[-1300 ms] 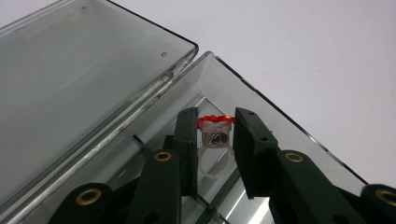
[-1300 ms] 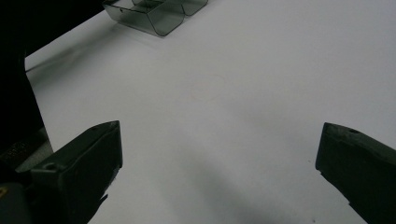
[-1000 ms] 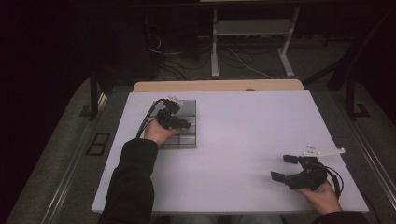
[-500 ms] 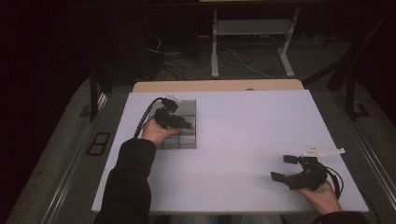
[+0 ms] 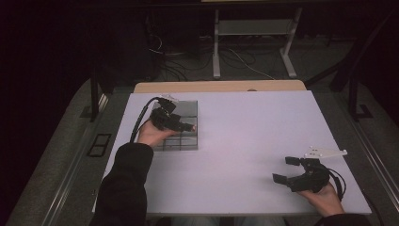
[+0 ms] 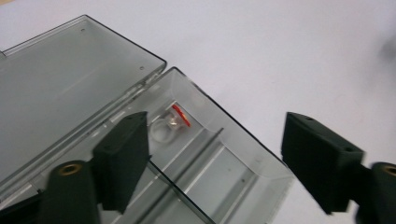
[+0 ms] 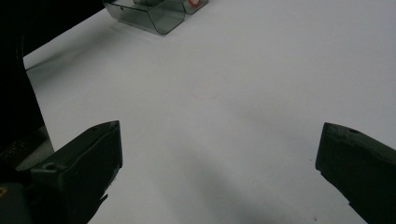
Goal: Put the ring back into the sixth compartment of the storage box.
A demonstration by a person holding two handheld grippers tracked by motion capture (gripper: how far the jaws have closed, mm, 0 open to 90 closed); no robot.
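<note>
A clear grey plastic compartment box (image 5: 187, 141) lies at the table's left, with its lid (image 6: 60, 88) folded back flat. In the corner compartment rests a small clear piece with a red-orange part (image 6: 170, 123). My left gripper (image 5: 183, 125) hovers over the box, and in the left gripper view it (image 6: 217, 126) is open, one jaw above the compartments and the other out past the box's edge. Near the front right of the table my right gripper (image 5: 284, 169) is open above bare surface, and nothing lies between the jaws in its own view (image 7: 219, 133).
The white table top (image 5: 254, 132) spreads wide between the two hands. The box (image 7: 149, 14) appears far off at the top of the right gripper view. A wooden strip (image 5: 221, 86) borders the far edge, and beyond it are cables and a stand on a dark floor.
</note>
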